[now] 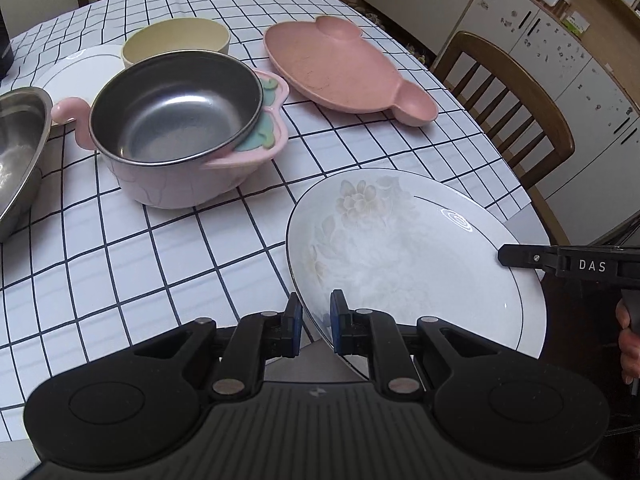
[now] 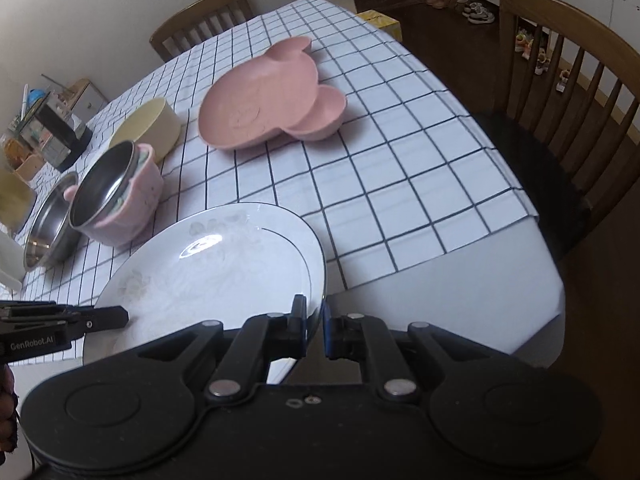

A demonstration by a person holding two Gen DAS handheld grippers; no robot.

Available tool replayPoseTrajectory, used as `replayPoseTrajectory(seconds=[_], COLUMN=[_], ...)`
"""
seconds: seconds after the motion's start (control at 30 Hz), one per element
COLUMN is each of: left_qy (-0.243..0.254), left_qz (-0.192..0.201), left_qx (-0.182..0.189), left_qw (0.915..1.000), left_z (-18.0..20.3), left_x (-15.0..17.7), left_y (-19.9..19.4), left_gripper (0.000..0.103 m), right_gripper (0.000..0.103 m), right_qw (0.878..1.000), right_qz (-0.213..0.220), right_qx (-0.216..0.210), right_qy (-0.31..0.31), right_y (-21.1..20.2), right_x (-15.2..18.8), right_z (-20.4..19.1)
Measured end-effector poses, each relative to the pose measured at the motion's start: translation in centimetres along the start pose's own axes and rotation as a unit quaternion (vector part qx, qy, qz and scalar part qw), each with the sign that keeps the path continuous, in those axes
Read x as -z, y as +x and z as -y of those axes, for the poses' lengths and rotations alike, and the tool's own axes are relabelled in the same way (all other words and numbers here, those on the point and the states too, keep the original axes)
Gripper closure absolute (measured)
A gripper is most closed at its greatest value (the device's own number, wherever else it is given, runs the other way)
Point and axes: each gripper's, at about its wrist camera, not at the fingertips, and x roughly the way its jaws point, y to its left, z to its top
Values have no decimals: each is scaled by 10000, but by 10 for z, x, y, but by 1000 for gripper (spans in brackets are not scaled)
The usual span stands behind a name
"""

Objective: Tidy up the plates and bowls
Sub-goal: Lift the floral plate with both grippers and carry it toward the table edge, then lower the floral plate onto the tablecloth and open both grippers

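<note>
1. My left gripper (image 1: 316, 326) is pinched on the near-left rim of the white floral plate (image 1: 400, 248); the rim runs between the two blue pads, which stand just apart with only the plate's edge between them.
2. My right gripper (image 2: 314, 330) is clamped on the same plate's opposite rim, seen in the right wrist view at about 5 o'clock of the plate (image 2: 208, 272).
3. In the left wrist view the right gripper's black finger enters from 3 o'clock and lies over the plate's rim; part of my hand (image 1: 628, 340) shows behind it.
4. The plate is held between both grippers at the near corner of the checked tablecloth (image 1: 160, 260), partly overhanging the table edge.
5. At 10 o'clock from the plate stands the pink pot with a steel liner (image 1: 176, 120), with a cream bowl (image 1: 176, 40) right behind it.
6. A steel bowl (image 1: 20, 152) sits at the far left, and a second white plate (image 1: 80, 72) lies behind the pot.
7. The pink mouse-shaped plate (image 1: 344, 68) lies at 12 o'clock, well apart from the held plate.
8. Wooden chairs (image 1: 516, 108) stand around the table.
</note>
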Motion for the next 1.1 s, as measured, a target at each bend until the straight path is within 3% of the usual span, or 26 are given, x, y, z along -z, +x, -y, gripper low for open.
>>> replayPoseTrajectory(seconds=[0.57,0.87,1.1], left_qy=[-72,-41,62], left_qz=[-275,-238,-48], left_qx=[73,73,2], left_qw=[9996,9997,10000], left_z=[-6,-9,-11], left_x=[12,13,9], left_y=[14,5,-15], left_gripper=[90,90,88], right_gripper=[93,79,68], right_qw=[9998,9989,9988], right_qz=[-173,-202,45], right_qx=[121,418,464], right_qy=[4,36,-148], right_y=[12,6,-21], right_x=[7,7,3], right_z=[1,-1,-16])
